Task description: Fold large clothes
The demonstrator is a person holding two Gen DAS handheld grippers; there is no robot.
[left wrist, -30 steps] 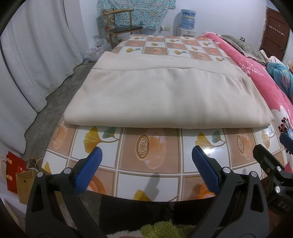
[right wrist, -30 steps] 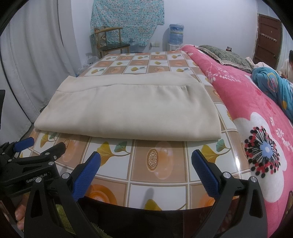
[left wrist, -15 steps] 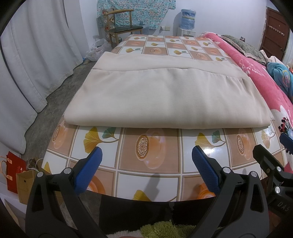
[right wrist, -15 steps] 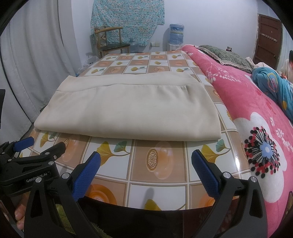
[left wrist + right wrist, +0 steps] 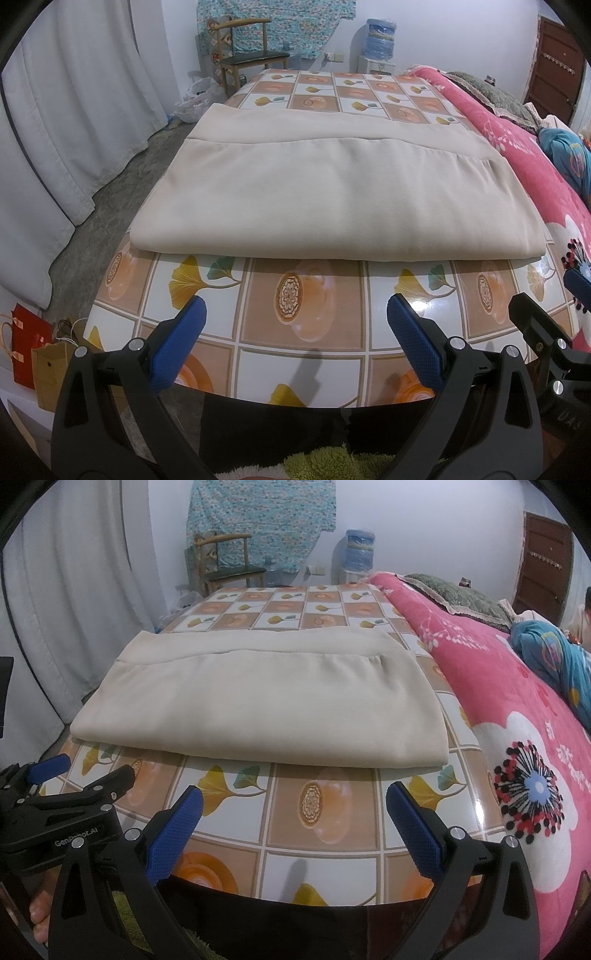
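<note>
- Beige cloth (image 5: 332, 199) lies folded into a broad flat rectangle on the tiled-pattern worktop (image 5: 306, 317), its thick folded edge toward the grippers and a narrower band of a lower layer showing along its far side.
- The left gripper (image 5: 293, 325) hovers over the worktop's near edge with its blue fingers (image 5: 177, 347) spread wide, holding nothing and well short of the cloth.
- The right gripper (image 5: 293, 805) sits just beside it, fingers (image 5: 413, 827) likewise spread and empty, clear of the cloth's near edge (image 5: 258, 753).
- By my reading, one or more folds are in place and another would make the bundle smaller.
- Risk: pinching only the top layer at a near corner would peel that layer away and undo the stack; the fingers need to close over the full thickness.
- Risk: the worktop looks glossy, so a sideways pull may slide the whole cloth toward the pink bed cover (image 5: 517, 709) on the right or off the left side to the floor.
- Risk: lifting the two corners unevenly would skew the edges, which already do not line up at the far band.
</note>
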